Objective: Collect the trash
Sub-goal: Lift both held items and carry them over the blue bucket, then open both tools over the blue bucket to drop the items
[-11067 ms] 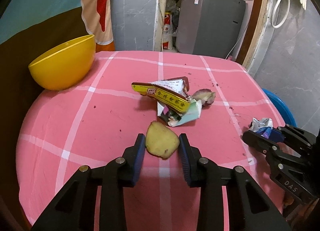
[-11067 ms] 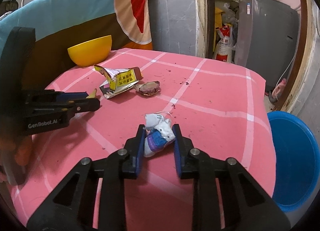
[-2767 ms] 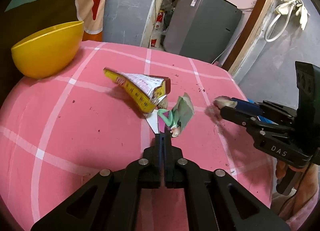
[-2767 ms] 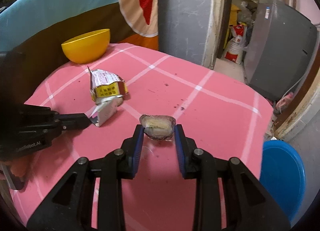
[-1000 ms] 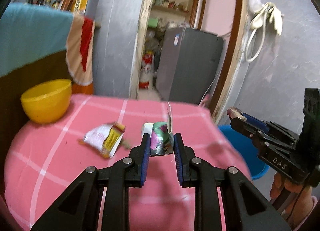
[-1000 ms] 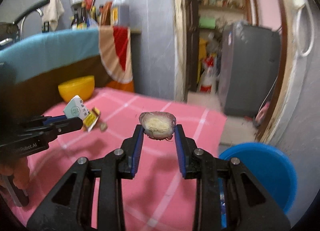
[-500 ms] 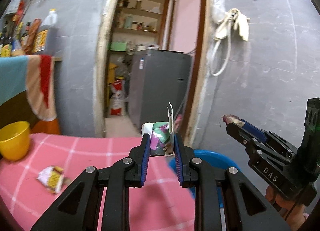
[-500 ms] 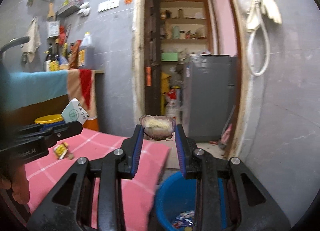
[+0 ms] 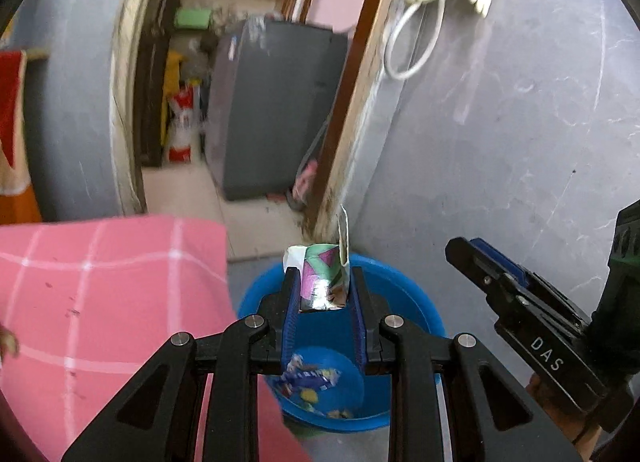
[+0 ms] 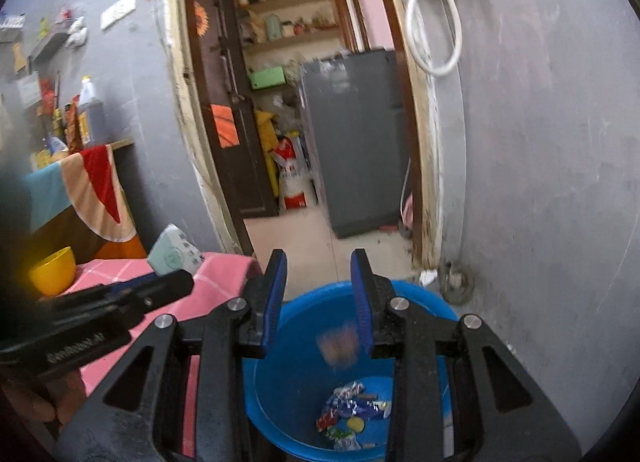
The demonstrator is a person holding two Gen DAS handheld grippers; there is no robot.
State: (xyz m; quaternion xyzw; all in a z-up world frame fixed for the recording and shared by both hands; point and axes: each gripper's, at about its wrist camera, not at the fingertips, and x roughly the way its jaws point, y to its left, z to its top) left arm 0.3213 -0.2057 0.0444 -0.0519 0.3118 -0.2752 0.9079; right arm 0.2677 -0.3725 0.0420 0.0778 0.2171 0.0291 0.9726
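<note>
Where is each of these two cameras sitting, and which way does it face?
Left wrist view: rides on the left gripper, looking forward and down past the folded wrapper pinched in it to the blue bucket; the right gripper and fingers of a hand show at the right.
Right wrist view: rides on the right gripper, facing the bucket and the doorway; its jaws hold nothing; the left gripper shows at the left.
Both share the bucket, the pink tablecloth and the grey cabinet.
</note>
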